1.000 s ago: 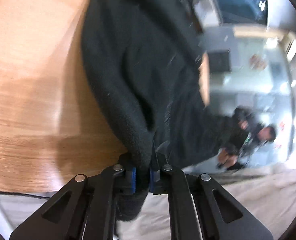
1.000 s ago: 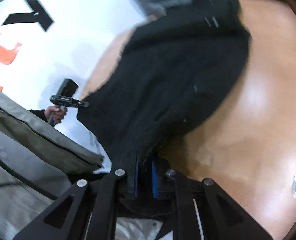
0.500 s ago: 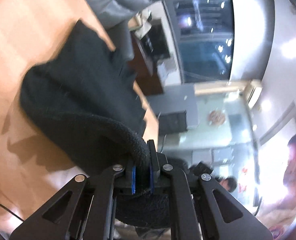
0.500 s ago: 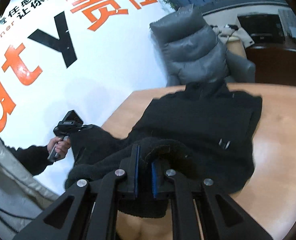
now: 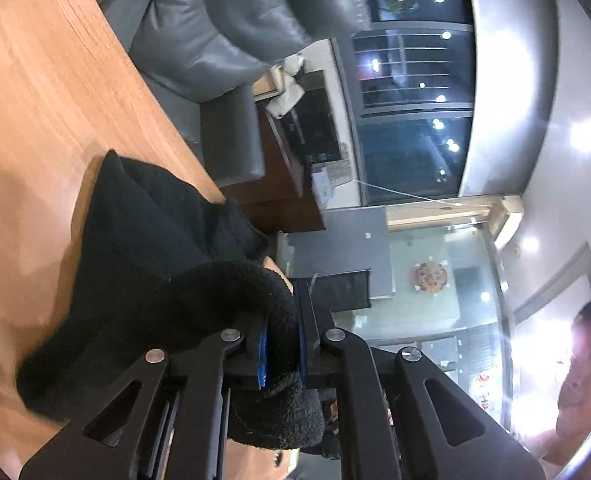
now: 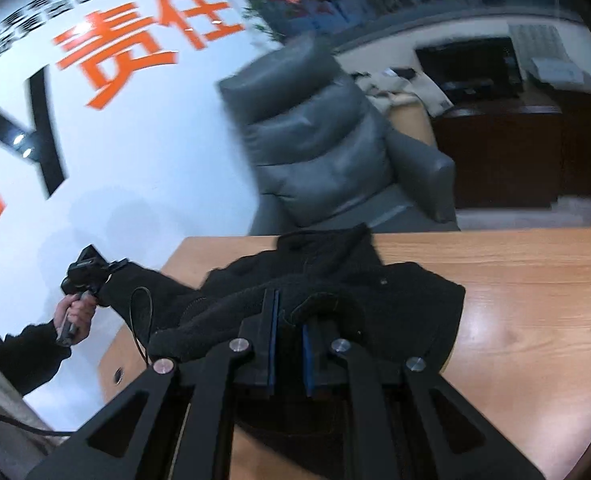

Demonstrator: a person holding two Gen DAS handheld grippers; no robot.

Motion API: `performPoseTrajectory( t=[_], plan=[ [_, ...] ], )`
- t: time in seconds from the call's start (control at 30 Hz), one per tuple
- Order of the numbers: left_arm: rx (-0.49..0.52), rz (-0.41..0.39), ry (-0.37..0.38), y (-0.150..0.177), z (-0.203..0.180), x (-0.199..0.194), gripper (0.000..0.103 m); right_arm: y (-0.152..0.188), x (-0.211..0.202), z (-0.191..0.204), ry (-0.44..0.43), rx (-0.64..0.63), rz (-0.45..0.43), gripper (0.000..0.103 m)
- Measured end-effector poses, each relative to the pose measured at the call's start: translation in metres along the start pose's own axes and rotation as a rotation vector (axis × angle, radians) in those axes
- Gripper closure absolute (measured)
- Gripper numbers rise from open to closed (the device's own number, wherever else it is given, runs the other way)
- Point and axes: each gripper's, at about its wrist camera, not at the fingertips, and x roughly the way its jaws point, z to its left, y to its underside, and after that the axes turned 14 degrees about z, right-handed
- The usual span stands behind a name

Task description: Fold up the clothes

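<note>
Right wrist view: the black fleece garment (image 6: 335, 280) is lying bunched on the wooden table (image 6: 535, 280), its long axis running away from the camera, collar end pointing toward the grey armchair (image 6: 327, 140). The right gripper (image 6: 289, 320) is clamping a thick fold; the left gripper (image 5: 281, 320) is pinching another edge.

black fleece (image 6: 395, 296), orange-brown table (image 6: 535, 280), grey chair (image 6: 327, 152)

One black fleece garment (image 6: 375, 292), one wooden table (image 6: 535, 280), one grey armchair (image 6: 327, 140).
</note>
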Motion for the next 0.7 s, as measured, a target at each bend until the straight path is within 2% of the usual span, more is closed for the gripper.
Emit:
performPoseTrajectory(
  t=[0.1, 0.27, 0.43, 0.6, 0.67, 0.7],
  plan=[
    [-0.032, 0.017, -0.025, -0.035, 0.027, 0.020, 0.094, -0.011, 0.035, -0.034, 0.019, 0.059, 0.041, 0.093],
    [-0.106, 0.029, -0.069, -0.068, 0.076, 0.043, 0.093, -0.010, 0.068, -0.078, 0.036, 0.139, 0.089, 0.093],
    [-0.134, 0.036, -0.070, -0.079, 0.099, 0.057, 0.092, -0.008, 0.083, -0.110, 0.018, 0.228, 0.108, 0.093],
    [-0.161, 0.034, -0.048, -0.086, 0.108, 0.063, 0.090, -0.005, 0.092, -0.138, -0.044, 0.359, 0.101, 0.091],
    [-0.147, 0.030, -0.056, -0.086, 0.101, 0.060, 0.083, -0.007, 0.088, -0.137, -0.039, 0.361, 0.091, 0.084],
    [-0.133, 0.025, -0.063, -0.085, 0.095, 0.057, 0.071, -0.009, 0.084, -0.133, -0.025, 0.343, 0.085, 0.081]
  ],
)
